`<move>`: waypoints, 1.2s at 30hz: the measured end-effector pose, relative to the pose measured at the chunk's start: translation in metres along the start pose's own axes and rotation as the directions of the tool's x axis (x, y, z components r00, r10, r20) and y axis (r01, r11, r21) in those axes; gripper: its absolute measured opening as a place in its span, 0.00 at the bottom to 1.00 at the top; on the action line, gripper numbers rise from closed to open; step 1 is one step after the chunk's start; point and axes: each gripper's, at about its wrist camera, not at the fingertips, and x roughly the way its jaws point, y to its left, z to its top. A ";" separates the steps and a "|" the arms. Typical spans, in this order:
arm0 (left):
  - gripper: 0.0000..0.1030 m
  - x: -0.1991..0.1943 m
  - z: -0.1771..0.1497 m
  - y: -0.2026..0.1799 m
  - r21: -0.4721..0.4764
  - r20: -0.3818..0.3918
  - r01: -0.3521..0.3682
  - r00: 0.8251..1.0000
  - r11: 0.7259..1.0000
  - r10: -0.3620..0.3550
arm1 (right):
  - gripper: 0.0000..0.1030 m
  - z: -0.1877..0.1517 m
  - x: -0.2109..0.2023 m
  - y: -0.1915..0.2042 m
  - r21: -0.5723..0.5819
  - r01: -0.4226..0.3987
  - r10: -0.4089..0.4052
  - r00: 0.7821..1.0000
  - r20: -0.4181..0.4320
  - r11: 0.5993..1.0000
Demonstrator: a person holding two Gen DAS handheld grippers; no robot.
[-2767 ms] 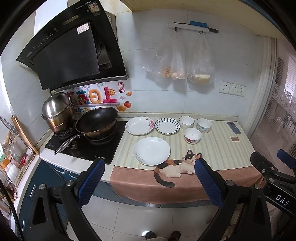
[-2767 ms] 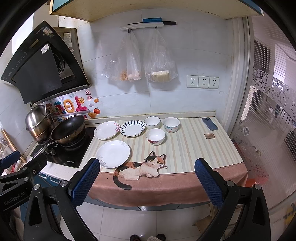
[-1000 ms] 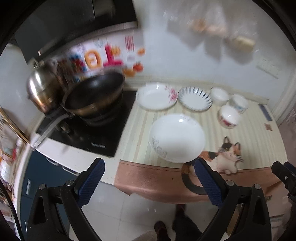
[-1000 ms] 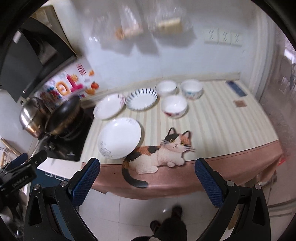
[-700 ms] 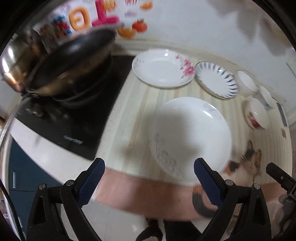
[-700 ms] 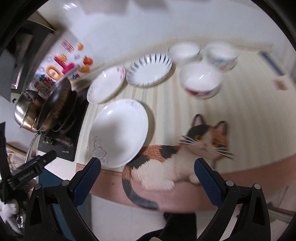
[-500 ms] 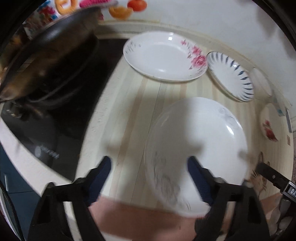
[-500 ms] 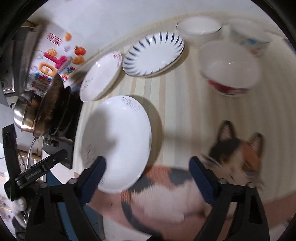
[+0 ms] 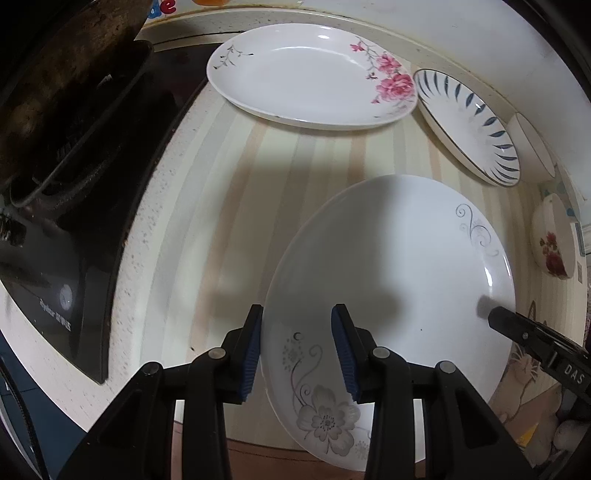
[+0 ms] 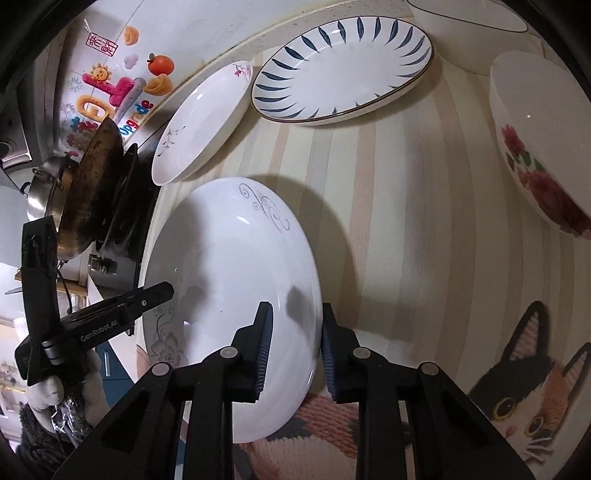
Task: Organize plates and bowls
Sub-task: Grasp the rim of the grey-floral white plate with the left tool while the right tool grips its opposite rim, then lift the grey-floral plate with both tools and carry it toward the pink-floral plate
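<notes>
A large white plate with grey flower print lies on the striped counter, also in the right wrist view. My left gripper straddles its left rim, its jaws part closed with a gap to the rim. My right gripper straddles its right rim the same way. A pink-flower plate and a blue-striped plate lie behind. A red-flower bowl sits at the right, with a white bowl behind it.
A dark wok sits on the black cooktop at the left. A cat picture is printed on the mat at the counter's front edge. The tiled wall runs behind the plates.
Both grippers have dropped from a far view of the counter down to the large white plate. Their jaws have narrowed from wide open to either side of its rim.
</notes>
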 end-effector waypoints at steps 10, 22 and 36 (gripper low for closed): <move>0.33 -0.036 -0.034 -0.051 0.058 0.021 0.046 0.999 0.997 -0.047 | 0.26 -0.021 -0.049 -0.029 0.044 0.032 -0.034 0.999 0.043 0.999; 0.33 -0.020 -0.047 -0.134 0.164 -0.015 0.129 0.992 0.978 -0.128 | 0.26 -0.066 -0.121 -0.103 0.151 0.112 -0.126 0.988 0.088 0.982; 0.33 0.006 -0.046 -0.179 0.239 -0.056 0.124 0.992 0.963 -0.114 | 0.26 -0.084 -0.133 -0.165 0.268 0.135 -0.165 0.982 0.094 0.954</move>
